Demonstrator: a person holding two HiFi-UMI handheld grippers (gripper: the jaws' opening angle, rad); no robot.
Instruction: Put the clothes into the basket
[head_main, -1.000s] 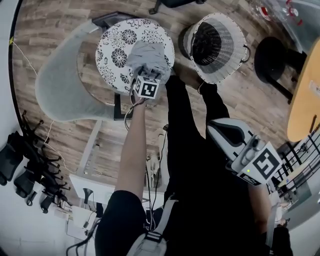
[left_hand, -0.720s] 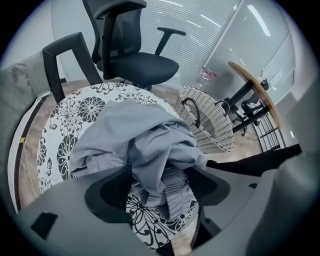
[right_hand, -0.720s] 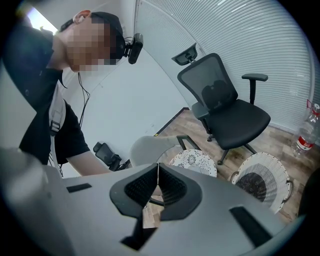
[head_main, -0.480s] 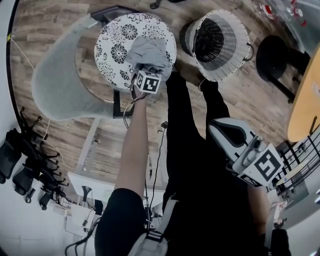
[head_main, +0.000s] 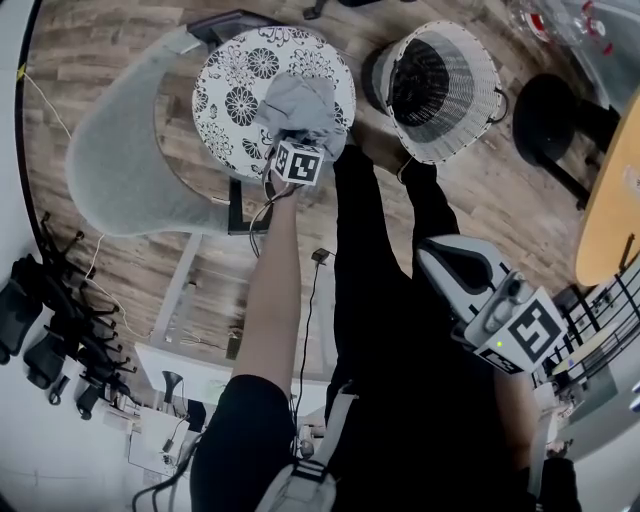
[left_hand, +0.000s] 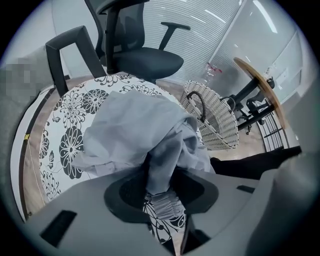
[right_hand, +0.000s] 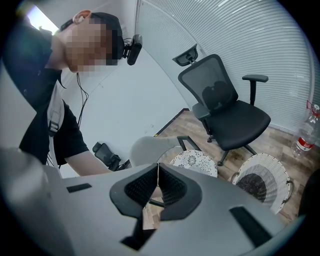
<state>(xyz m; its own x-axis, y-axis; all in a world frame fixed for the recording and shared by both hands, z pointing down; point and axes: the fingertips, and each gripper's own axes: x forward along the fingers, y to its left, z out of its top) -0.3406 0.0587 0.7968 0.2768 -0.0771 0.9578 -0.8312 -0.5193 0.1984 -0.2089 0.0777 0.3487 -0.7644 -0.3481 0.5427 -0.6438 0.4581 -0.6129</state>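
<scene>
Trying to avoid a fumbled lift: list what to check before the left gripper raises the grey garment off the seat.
1. Garment between the jaws: ok. A fold of the grey garment sits between the jaws of the left gripper.
2. Grip settled: not ok. The jaws are closing on the fold.
3. Cushion free of the jaws: cannot tell. The floral cushion shows right beneath the fold.
4. Basket ready: ok. The basket stands upright near the cushion, mouth uncovered.
5. Other gripper clear: ok. The right gripper is held back from the cushion, jaws together, nothing between them.
</scene>
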